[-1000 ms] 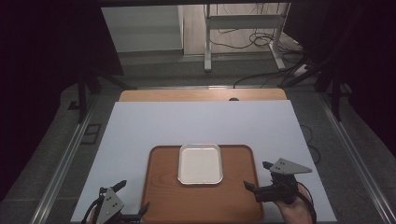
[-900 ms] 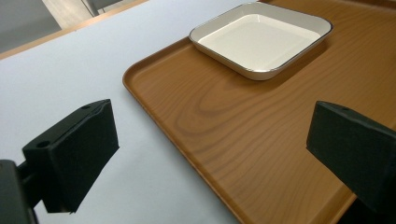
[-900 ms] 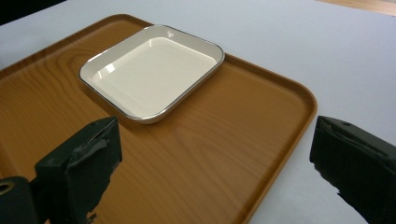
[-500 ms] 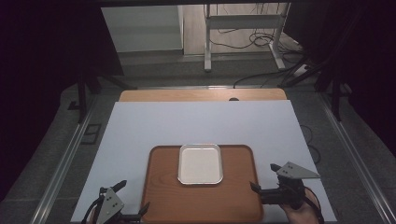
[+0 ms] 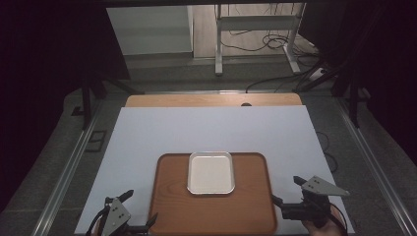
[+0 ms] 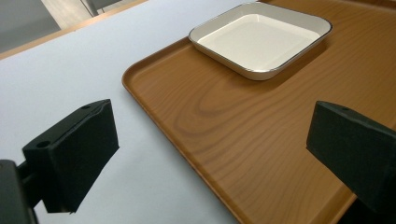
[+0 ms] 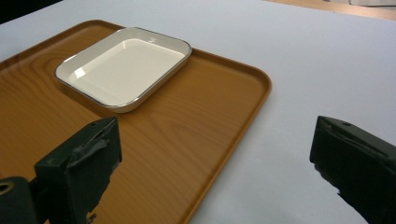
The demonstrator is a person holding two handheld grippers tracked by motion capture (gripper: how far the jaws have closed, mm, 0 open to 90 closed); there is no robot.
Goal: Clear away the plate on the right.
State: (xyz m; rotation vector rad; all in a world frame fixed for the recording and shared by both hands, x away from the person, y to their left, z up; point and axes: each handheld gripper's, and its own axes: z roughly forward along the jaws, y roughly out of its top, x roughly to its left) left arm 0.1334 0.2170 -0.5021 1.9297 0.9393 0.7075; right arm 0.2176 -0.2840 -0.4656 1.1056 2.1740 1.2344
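Tray point(image 5: 212, 206): I see it lying flat on the white sheet point(image 5: 206, 132) that covers the table, its long axis running left to right across my side, with the near edge close to the sheet's near edge. It is wood-grained brown with rounded corners and a low raised rim. On the tray, toward its far edge and about midway along its length, sits a white dish point(image 5: 210, 172), nearly square with a thin dark rim line; its sides run square with the tray's sides.

My left gripper point(image 5: 137, 211) hangs at the tray's near left corner. In the left gripper view its jaws stand wide apart and hold nothing: one is over the sheet just outside the tray's left edge, the other over the tray's wood.

My right gripper point(image 5: 286, 192) is at the tray's right edge, near its near right corner. Its jaws are likewise spread wide and empty; in the right gripper view one jaw is over the tray and the other over the sheet, with the rim between them.
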